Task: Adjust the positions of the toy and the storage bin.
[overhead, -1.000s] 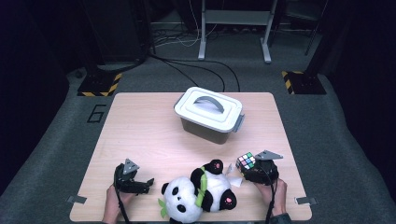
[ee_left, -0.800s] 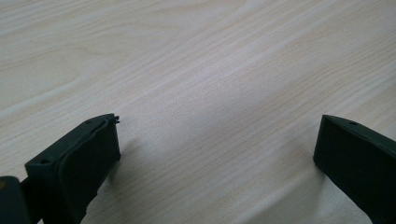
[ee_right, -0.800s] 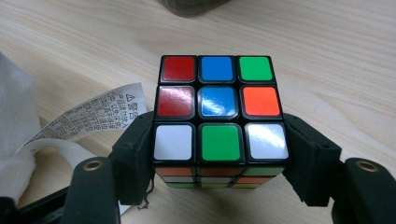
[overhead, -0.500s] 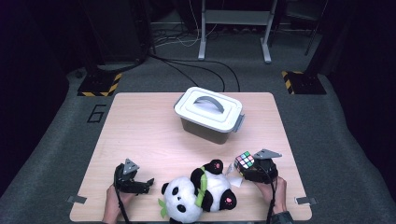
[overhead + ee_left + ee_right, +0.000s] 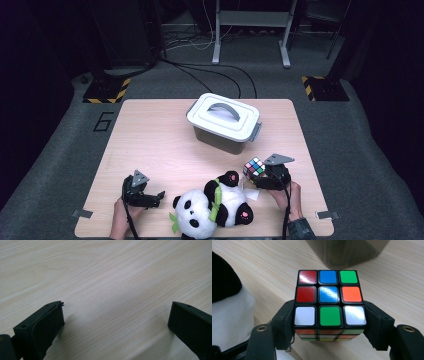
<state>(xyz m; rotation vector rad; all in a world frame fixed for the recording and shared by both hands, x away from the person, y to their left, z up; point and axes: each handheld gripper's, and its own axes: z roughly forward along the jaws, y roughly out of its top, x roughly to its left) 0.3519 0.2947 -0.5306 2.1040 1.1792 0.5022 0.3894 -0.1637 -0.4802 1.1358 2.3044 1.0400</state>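
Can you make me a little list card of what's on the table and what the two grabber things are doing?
table: light wood
puzzle cube: coloured squares, clamped between the jaws of the right gripper, near the table's right edge
left gripper: jaws wide apart, nothing between them, bare wood under it
panda toy: black and white plush, lying at the near edge between the two hands
box: grey, white lid shut, handle on top, beyond the cube
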